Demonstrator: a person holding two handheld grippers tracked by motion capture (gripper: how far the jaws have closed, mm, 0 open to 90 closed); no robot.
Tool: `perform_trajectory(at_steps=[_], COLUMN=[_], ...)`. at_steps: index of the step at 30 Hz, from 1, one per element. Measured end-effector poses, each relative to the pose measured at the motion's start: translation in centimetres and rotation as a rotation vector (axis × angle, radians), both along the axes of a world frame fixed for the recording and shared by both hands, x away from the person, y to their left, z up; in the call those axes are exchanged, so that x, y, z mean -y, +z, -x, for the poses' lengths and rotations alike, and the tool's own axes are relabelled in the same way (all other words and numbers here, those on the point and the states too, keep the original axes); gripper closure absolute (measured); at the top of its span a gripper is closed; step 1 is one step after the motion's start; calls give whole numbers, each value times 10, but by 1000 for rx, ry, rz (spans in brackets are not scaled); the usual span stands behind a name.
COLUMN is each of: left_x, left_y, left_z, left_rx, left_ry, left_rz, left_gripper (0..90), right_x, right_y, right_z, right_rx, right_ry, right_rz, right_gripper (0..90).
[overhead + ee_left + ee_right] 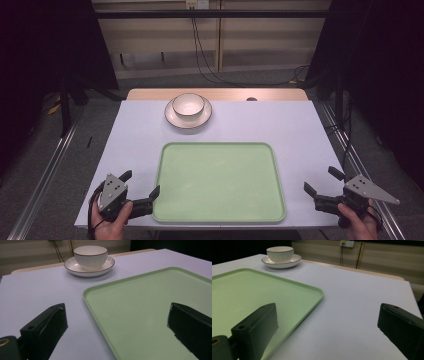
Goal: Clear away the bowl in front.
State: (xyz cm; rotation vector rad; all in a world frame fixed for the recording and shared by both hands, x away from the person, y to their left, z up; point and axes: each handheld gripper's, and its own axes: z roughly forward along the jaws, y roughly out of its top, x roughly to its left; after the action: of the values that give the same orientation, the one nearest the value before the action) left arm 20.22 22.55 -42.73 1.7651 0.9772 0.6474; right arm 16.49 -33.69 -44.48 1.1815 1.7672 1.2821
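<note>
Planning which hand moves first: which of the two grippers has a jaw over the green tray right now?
The left gripper: its inner jaw overlaps the green tray's near-left edge. The right gripper hangs open beside the tray, clear of its rim.

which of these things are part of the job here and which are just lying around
In the job:
- green tray, nearest both tongs, nothing on it
- white bowl, sitting in its saucer at the far side
- left tongs, open
- right tongs, open

Just lying about:
- black cables on the floor behind the table
</note>
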Motion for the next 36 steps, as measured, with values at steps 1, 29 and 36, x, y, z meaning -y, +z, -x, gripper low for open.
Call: perform_trajectory(at_steps=[1, 29, 36], left_x=[-1, 21, 23], left_y=[0, 12, 19], left_z=[0, -19, -32], left_rx=[-3, -69, -54], left_ry=[-7, -72, -83], left_rz=[-2, -11, -1], left_gripper=[26, 28, 24], right_x=[-1, -3, -5], right_y=[0, 0, -1], right_z=[0, 0, -1], right_rx=[-2, -6, -15], right_ry=[9, 90, 99], right_rz=[-2, 15, 20], right_gripper=[25, 45, 44])
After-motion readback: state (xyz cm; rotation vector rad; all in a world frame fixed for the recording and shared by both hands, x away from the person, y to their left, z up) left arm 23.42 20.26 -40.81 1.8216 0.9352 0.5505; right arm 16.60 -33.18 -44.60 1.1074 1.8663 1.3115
